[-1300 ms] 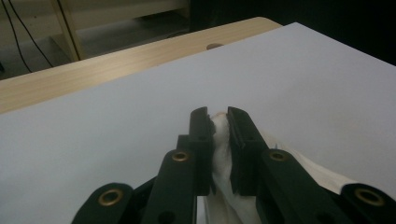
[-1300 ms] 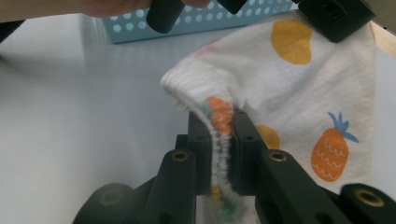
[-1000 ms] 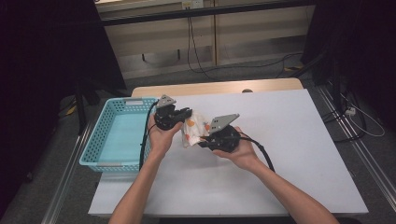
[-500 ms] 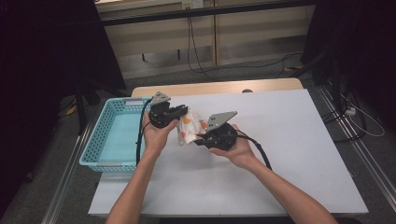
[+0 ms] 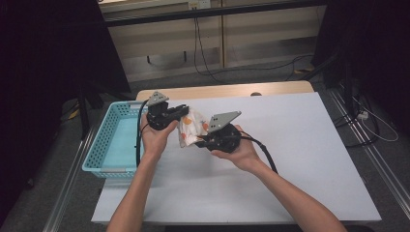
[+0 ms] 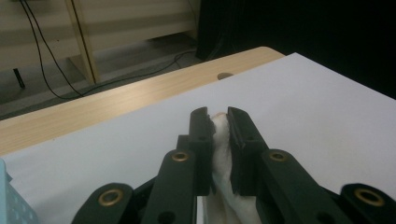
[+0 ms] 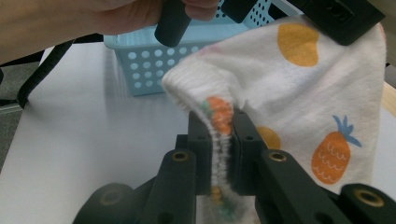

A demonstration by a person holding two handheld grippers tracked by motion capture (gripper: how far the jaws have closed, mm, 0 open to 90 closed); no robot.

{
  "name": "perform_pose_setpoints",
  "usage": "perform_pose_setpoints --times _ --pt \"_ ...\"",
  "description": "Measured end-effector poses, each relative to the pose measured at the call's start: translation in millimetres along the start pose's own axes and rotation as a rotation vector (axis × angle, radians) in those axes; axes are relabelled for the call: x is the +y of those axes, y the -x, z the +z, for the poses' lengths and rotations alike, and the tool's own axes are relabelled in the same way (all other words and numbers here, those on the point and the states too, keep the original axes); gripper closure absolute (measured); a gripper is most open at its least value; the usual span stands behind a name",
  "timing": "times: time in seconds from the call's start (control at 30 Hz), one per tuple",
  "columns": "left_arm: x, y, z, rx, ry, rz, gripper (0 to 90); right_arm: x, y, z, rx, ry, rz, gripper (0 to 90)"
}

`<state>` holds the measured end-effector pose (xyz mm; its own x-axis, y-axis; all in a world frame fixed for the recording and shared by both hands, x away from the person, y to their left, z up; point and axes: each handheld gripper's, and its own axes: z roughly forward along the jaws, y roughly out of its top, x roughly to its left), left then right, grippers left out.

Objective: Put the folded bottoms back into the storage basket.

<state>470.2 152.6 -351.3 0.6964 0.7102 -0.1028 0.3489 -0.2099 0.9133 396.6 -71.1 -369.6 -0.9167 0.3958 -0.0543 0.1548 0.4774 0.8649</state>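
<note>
A person stands at a white worktop (image 5: 290, 159) with a claw in each hand, and a small white cloth (image 5: 191, 126) printed with orange pineapples and yellow dots hangs between the two, raised above the surface. The left claw (image 5: 183, 109) is clamped on one edge of the cloth; in the left gripper view its jaws pinch a thin fold of white fabric (image 6: 220, 140). The right claw (image 5: 197, 141) is clamped on the opposite, ribbed edge (image 7: 219, 140), with the stitched hem squeezed between its jaws. A light blue perforated basket (image 5: 104, 145) sits at the left edge of the worktop, just beside the left hand (image 5: 155, 136).

The work in hand appears to be carrying the cloth, perhaps toward the basket, or spreading it out. To do this well, both grips should stay firm and deep on the hems, since the ribbed edge could slide out of a shallow pinch. Moving the two hands together, level, would keep the fabric from bunching or tugging free, and the sagging middle should clear the basket rim.
</note>
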Motion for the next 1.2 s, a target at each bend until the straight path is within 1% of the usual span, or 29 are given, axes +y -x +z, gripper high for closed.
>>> perform_pose_setpoints --times 0.1,0.13,0.17,0.33,0.4,0.5,0.53,0.63,0.73,0.8,0.97,1.1,1.2 --pt "1.6 -1.9 -4.6 0.008 0.018 -0.010 81.2 4.1 -0.5 1.6 0.000 0.005 -0.004 81.0" --pt "2.1 -2.9 -6.0 0.011 0.016 -0.004 81.3 5.5 -0.7 2.2 0.000 0.007 -0.005 81.1" --pt "2.4 -3.6 -6.9 0.010 0.021 -0.008 81.2 6.9 -1.1 2.9 0.000 0.010 -0.003 81.0" --pt "3.5 -8.4 -11.4 0.016 0.024 -0.016 81.3 11.1 -1.6 7.3 0.006 0.014 -0.008 81.0" --pt "4.2 -10.2 -13.5 0.025 0.021 -0.011 81.3 12.4 -1.3 8.8 0.007 0.014 -0.008 81.0" --pt "5.2 -12.4 -16.7 0.028 0.030 -0.016 81.3 15.4 -1.3 10.7 0.009 0.019 -0.009 81.1" --pt "5.5 -13.2 -17.7 0.030 0.030 -0.012 81.3 16.9 -1.5 11.6 0.010 0.021 -0.010 81.1" --pt "6.4 -15.4 -21.4 0.029 0.038 -0.020 81.3 20.8 -2.5 13.8 0.012 0.023 -0.016 81.1" --pt "6.7 -17.0 -25.2 0.047 0.040 -0.011 81.3 26.0 -2.9 15.6 0.018 0.025 -0.026 81.1" --pt "6.9 -19.6 -28.3 0.048 0.044 -0.018 81.3 29.0 -3.5 16.9 0.022 0.032 -0.028 81.1" --pt "8.2 -24.9 -36.2 0.057 0.055 -0.020 81.3 36.0 -5.8 23.2 0.030 0.037 -0.034 81.1" --pt "8.6 -29.1 -41.2 0.064 0.052 -0.020 81.3 40.1 -6.9 27.4 0.034 0.037 -0.040 81.1" --pt "8.3 -32.4 -43.9 0.066 0.055 -0.030 81.3 42.5 -7.2 29.9 0.034 0.041 -0.040 81.1"
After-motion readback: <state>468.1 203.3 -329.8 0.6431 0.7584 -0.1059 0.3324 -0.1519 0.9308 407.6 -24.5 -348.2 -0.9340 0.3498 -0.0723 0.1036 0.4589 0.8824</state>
